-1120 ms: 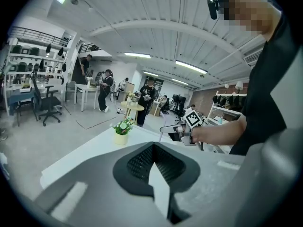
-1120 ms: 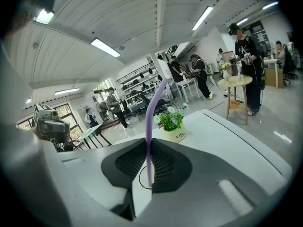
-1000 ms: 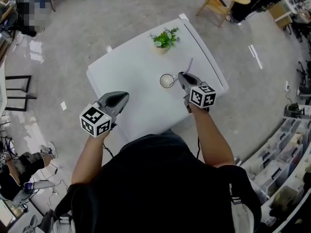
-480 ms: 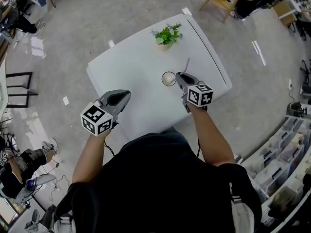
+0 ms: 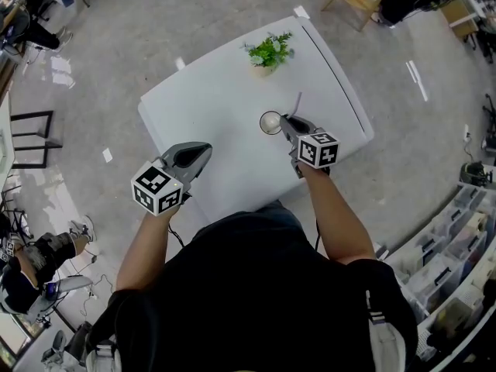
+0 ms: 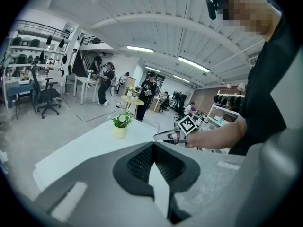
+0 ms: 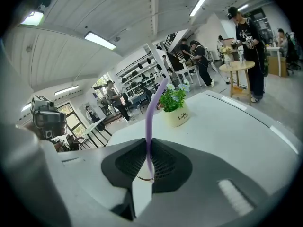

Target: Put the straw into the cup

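The right tool (image 7: pixel 147 149) is clenched on the purple straw (image 7: pixel 151 110), which stands up from between its jaws in the middle of the frame. The tool's tips are just beside the cup (image 5: pixel 270 122) at the centre of the white desk (image 5: pixel 217 103). The left tool (image 5: pixel 201 151), at lower left, is closed on nothing, well apart from the cup.

Smooth matt white table (image 5: pixel 225 122), glossy lilac plastic straw (image 7: pixel 150 122), clear cup (image 5: pixel 270 122).

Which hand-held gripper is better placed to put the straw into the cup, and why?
Right. The right hand-held gripper is shut on the straw, beside the cup; the left hand-held gripper is shut, empty, further from it.
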The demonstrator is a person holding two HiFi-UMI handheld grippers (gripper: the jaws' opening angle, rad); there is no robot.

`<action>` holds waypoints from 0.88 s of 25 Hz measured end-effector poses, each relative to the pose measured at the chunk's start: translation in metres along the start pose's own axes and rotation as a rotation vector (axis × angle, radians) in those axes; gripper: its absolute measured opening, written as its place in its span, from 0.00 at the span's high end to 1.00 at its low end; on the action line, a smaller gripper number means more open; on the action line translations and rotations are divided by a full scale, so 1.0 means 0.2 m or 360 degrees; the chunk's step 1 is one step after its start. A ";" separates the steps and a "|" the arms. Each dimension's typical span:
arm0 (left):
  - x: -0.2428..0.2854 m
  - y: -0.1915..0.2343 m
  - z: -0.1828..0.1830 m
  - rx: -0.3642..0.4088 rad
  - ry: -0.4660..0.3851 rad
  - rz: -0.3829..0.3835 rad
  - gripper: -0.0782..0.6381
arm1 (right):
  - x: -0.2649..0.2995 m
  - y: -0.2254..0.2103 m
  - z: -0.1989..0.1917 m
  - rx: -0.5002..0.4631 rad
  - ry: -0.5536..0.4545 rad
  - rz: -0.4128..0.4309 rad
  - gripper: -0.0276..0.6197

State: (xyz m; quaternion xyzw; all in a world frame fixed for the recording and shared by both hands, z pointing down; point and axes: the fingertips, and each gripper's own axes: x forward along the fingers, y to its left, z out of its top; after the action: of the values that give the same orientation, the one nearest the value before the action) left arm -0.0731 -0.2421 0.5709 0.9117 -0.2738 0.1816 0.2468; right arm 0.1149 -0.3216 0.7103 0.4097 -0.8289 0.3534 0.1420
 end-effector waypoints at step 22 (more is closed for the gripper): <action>0.00 0.01 -0.07 -0.0044 0.0027 0.0005 0.89 | 0.06 0.01 -0.08 0.0018 0.0036 0.0030 0.86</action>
State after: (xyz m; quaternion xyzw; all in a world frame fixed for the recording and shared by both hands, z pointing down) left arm -0.0764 -0.2353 0.5830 0.9062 -0.2755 0.1860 0.2614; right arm 0.1054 -0.3168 0.7265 0.3986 -0.8291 0.3640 0.1457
